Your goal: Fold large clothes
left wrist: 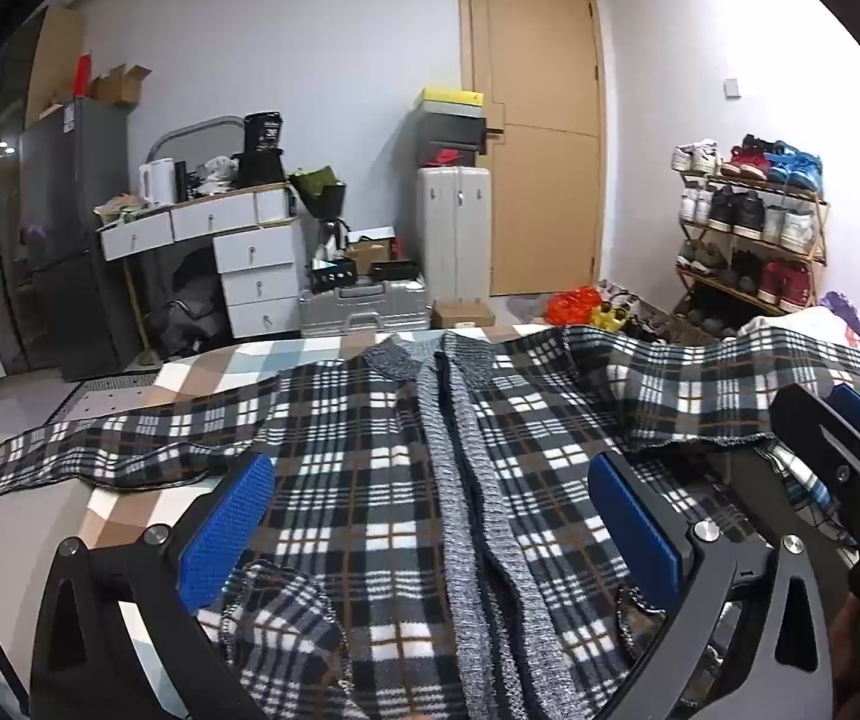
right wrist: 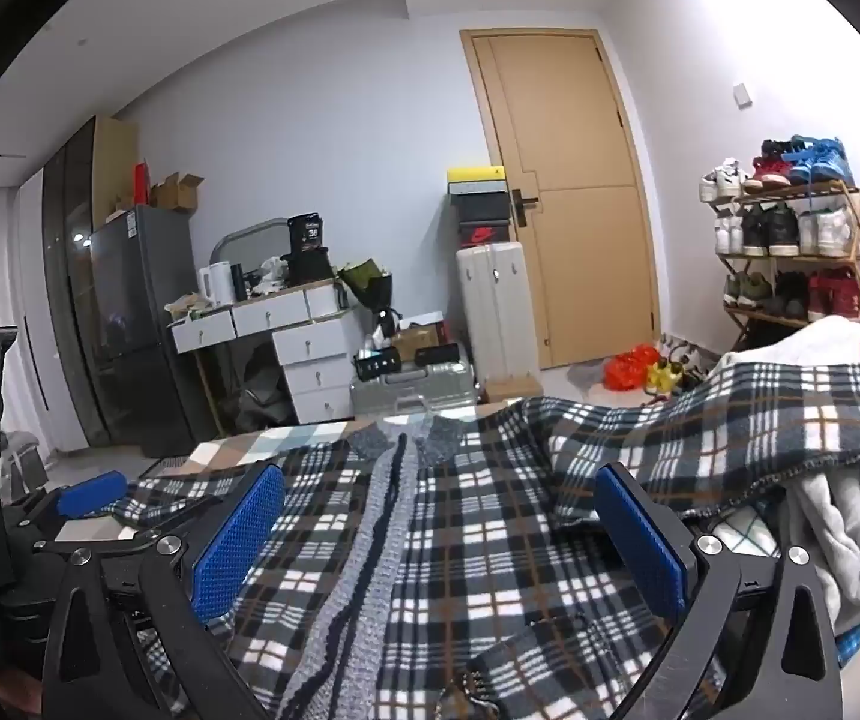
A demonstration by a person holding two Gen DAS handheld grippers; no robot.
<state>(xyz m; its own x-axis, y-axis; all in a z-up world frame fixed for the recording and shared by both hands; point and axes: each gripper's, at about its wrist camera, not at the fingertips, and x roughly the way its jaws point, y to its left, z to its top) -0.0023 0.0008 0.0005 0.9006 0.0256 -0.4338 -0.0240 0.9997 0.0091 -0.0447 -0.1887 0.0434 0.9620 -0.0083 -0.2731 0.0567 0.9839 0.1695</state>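
A large plaid jacket (left wrist: 369, 468) in black, white and brown lies spread front-up on the bed, its grey knitted placket (left wrist: 460, 480) running down the middle. Its left sleeve (left wrist: 99, 450) stretches out over the bed edge; its right sleeve (left wrist: 700, 384) lies raised over a heap. My left gripper (left wrist: 430, 516) is open and empty, hovering low over the jacket's lower front. In the right wrist view the jacket (right wrist: 460, 540) fills the foreground. My right gripper (right wrist: 439, 534) is open and empty above it. The left gripper's blue pad (right wrist: 90, 495) shows at the far left.
The bed has a checked cover (left wrist: 123, 504). A pile of white bedding (right wrist: 838, 516) lies at the right. Beyond the bed stand a white desk with drawers (left wrist: 237, 252), suitcases (left wrist: 454, 234), a shoe rack (left wrist: 754, 222) and a wooden door (left wrist: 544, 138).
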